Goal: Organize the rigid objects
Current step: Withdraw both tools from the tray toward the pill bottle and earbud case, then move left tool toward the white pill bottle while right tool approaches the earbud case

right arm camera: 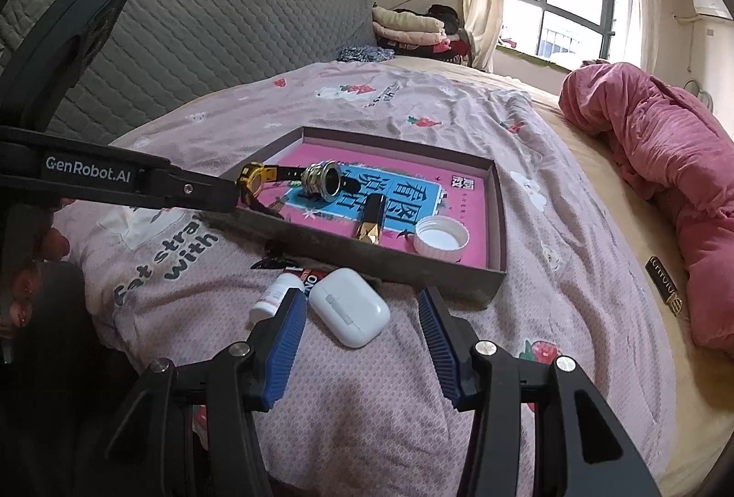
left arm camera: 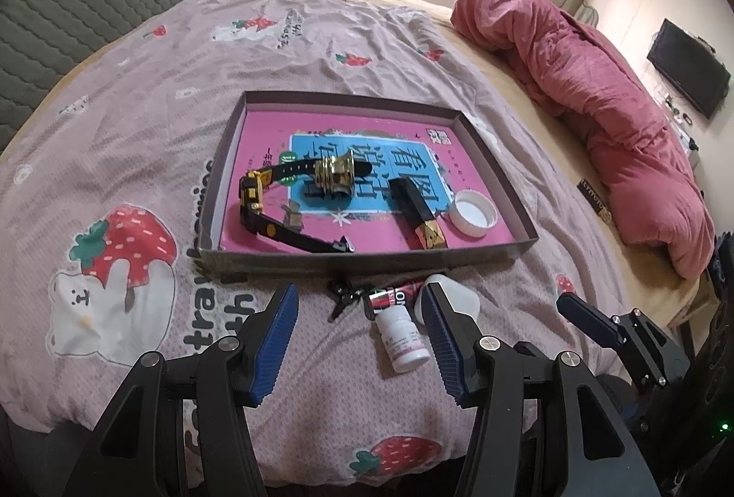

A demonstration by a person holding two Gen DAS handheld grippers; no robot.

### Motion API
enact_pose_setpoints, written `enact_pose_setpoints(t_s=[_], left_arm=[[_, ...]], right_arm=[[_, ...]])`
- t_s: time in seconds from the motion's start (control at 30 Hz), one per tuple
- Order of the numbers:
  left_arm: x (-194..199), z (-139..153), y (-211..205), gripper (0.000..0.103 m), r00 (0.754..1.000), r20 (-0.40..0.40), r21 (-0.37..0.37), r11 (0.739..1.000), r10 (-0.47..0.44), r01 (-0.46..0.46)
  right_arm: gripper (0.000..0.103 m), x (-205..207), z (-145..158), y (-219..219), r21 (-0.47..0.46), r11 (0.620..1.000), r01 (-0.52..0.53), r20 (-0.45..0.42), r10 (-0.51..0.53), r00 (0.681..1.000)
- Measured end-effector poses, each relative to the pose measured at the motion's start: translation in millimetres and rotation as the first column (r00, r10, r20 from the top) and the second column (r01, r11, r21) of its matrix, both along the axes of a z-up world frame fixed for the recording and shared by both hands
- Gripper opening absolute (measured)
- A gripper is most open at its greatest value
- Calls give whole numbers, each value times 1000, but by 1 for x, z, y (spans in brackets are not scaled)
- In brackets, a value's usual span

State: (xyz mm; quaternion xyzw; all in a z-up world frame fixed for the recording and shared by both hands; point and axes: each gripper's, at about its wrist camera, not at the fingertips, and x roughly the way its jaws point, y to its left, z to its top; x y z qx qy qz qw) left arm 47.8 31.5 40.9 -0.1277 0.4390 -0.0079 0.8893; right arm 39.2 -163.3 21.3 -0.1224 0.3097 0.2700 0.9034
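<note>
A shallow tray (left arm camera: pixel 495 256) lies on the bed (left arm camera: pixel 137 120), holding a black-and-yellow watch (left arm camera: pixel 257 194) at its 9 o'clock side, a gold ring-shaped piece (left arm camera: pixel 337 175) at the centre, a black-and-gold lipstick (left arm camera: pixel 419 212) at 4 o'clock and a white cap (left arm camera: pixel 472 214) at 3 o'clock. Just outside the tray's near wall lie a black clip (left arm camera: pixel 341 297), a small white bottle (left arm camera: pixel 403 343), a red-labelled tube (left arm camera: pixel 390 295) and a white earbud case (right arm camera: pixel 349 306). The left hand-held gripper (left arm camera: pixel 360 341) hangs wide open above the bottle, holding nothing. The right hand-held gripper (right arm camera: pixel 362 343) is also spread wide, empty, with the case between its fingers. A pink quilt (left arm camera: pixel 619 120) lies at 2 o'clock.
</note>
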Motion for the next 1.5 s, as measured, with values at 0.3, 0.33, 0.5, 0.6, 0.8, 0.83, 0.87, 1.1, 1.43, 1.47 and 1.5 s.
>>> enact_pose_setpoints(t_s=[0.3, 0.33, 0.5, 0.6, 0.8, 0.83, 0.87, 1.1, 1.43, 1.47, 1.5], left_arm=[[-1, -6, -5, 57, 1000, -22, 8, 1000, -9, 9], [-1, -7, -5, 57, 1000, -27, 7, 1000, -12, 12], [0, -13, -7, 57, 999, -47, 5, 1000, -19, 19], [0, -18, -9, 58, 998, -62, 7, 1000, -26, 26], [2, -31, -14, 64, 994, -103, 8, 999, -36, 37], [2, -33, -14, 64, 993, -109, 8, 999, -38, 39], [2, -36, -15, 64, 992, -117, 7, 999, -39, 41], [7, -52, -26, 64, 985, -162, 4, 998, -59, 61], [25, -71, -41, 64, 975, -216, 21, 998, -55, 61], [27, -74, -42, 64, 974, -222, 30, 998, -50, 58], [28, -76, -42, 64, 973, -228, 38, 998, -46, 55]], right_arm=[[51, -2, -5, 2, -3, 1000, -19, -32, 18, 999], [51, -2, -6, 1, 1, 1000, -18, -42, 18, 999], [51, 3, -9, -2, 6, 1000, -2, -61, 2, 998], [51, 4, -12, -2, 3, 1000, 1, -70, -1, 998], [51, 6, -17, -1, -7, 1000, -6, -84, 5, 996], [51, 8, -18, 0, -9, 1000, -9, -88, 8, 996], [51, 8, -19, 0, -13, 1000, -10, -91, 9, 996], [51, 14, -26, 1, -27, 1000, -11, -106, 8, 994], [51, 21, -33, 1, -37, 999, -8, -114, 4, 994], [51, 23, -35, 2, -40, 999, -9, -113, 4, 994], [51, 24, -37, 3, -45, 999, -10, -114, 5, 993]])
